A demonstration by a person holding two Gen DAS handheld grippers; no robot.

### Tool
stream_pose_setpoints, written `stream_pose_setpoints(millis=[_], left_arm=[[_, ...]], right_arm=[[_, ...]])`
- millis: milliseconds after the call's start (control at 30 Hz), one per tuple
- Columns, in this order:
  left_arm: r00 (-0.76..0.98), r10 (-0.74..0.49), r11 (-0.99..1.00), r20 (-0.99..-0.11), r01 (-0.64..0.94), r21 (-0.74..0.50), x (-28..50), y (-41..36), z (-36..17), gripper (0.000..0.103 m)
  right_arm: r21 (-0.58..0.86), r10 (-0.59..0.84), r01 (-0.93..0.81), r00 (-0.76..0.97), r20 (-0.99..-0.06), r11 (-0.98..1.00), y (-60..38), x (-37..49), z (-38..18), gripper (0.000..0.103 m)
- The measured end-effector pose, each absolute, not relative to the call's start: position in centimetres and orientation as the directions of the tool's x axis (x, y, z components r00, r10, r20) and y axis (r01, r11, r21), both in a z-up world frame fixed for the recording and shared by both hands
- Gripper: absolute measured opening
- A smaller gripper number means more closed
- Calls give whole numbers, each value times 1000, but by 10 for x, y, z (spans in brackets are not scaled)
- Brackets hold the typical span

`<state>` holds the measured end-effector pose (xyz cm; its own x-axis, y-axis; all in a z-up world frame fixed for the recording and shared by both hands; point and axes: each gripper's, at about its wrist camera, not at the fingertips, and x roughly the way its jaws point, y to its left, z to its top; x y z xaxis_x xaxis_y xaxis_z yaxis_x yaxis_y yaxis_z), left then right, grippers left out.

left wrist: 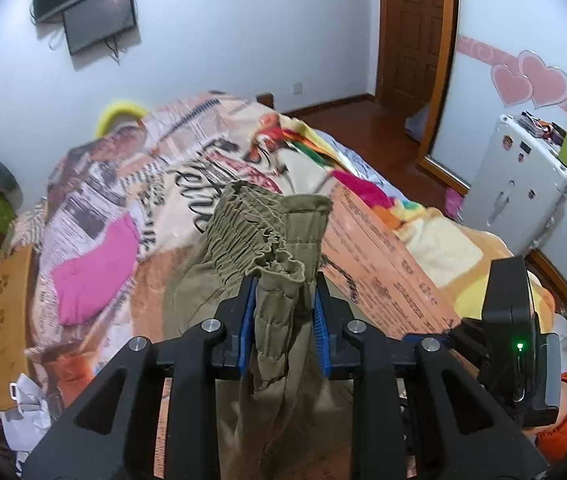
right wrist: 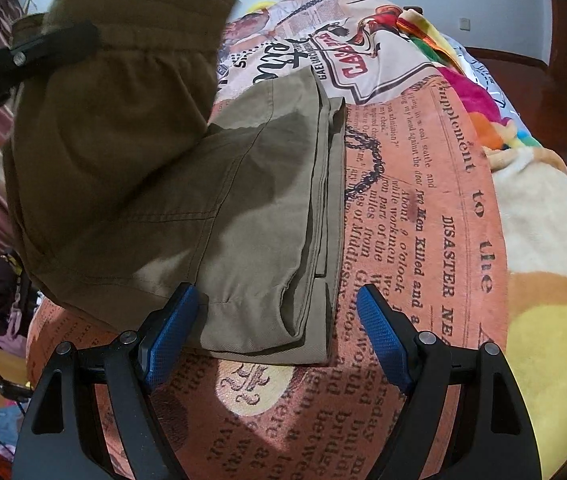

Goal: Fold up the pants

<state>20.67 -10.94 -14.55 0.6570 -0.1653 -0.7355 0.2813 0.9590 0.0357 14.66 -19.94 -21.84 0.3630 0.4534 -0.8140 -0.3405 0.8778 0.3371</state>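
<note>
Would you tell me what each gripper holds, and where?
Left gripper clamps the pants by the elastic waistband; right gripper is open, holding nothing.

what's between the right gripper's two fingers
In the right wrist view, the open right gripper has the folded leg end of the pants between its fingers, lying on the blanket.

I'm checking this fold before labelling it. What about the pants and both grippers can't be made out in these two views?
- Left wrist view: the pants below the left gripper are hidden by its own frame, so the lower part is unseen.
- Right wrist view: the raised waistband is motion-blurred and cut off by the top edge.
- Right wrist view: the underside of the folded legs lies against the blanket.
- The right gripper is open; whether its left pad touches cloth is unclear.
</note>
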Motion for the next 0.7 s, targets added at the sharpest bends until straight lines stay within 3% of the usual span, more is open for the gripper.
stream_pose_setpoints(millis=[100, 167, 233, 267, 433, 700], left_arm=[[637, -198, 952, -745, 306, 9, 206, -111, -147, 36], [655, -203, 949, -728, 316, 20, 200, -113, -141, 63], [706, -176, 954, -686, 294, 57, 193, -111, -133, 83], [729, -164, 957, -664, 281, 72, 191, -109, -129, 87], [761, -96, 974, -642, 206, 98, 200, -89, -123, 95], [684, 42, 987, -728, 86, 137, 266, -35, -154, 97]], right_arm=[[338, 454, -341, 362, -814, 877, -200, 147, -218, 79], [337, 453, -340, 362, -814, 878, -200, 147, -218, 79], [336, 452, -340, 363, -815, 878, -200, 146, -218, 79], [336, 451, -339, 363, -815, 879, -199, 146, -218, 79], [336, 448, -331, 365, -816, 882, -200, 147, -219, 79], [325, 435, -323, 373, -819, 889, -201, 146, -214, 79]])
